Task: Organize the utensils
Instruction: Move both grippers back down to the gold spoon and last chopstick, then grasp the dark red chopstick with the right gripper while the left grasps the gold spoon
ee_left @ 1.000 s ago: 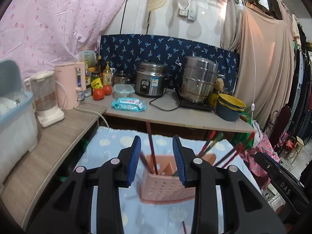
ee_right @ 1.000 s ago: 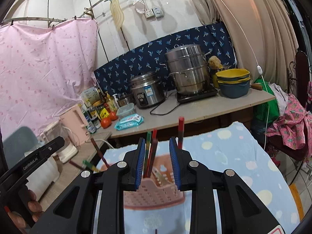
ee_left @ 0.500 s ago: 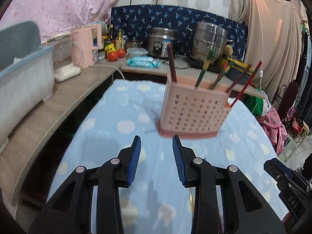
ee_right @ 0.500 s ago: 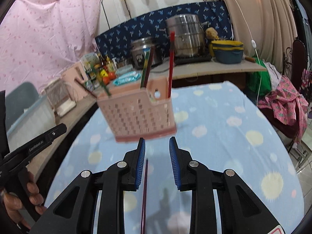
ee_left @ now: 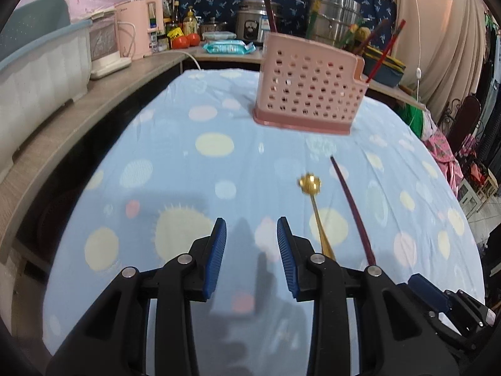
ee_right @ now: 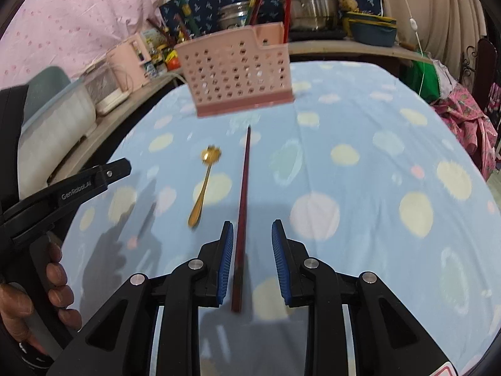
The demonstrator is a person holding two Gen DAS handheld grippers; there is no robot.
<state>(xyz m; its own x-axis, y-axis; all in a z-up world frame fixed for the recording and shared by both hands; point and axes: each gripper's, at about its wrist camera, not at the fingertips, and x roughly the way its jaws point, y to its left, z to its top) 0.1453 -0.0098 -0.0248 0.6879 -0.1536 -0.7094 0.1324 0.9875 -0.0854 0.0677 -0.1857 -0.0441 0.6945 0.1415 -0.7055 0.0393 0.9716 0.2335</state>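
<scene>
The pink holder [ee_left: 308, 92] holds upright chopsticks [ee_left: 268, 6]; both tongs [ee_left: 251, 255] [ee_right: 252, 258] gape empty.

White lettering reading "GenRobot.AI" runs along the black arm of the left hand-held gripper [ee_right: 84, 188], seen to the left of the right hand-held gripper [ee_right: 252, 250] in the right wrist view. Labels on the bottles and packets on the far surface [ee_right: 344, 48], well beyond both hand-held grippers, are too small and blurred to read. No other legible text, numbers or signs appear.
</scene>
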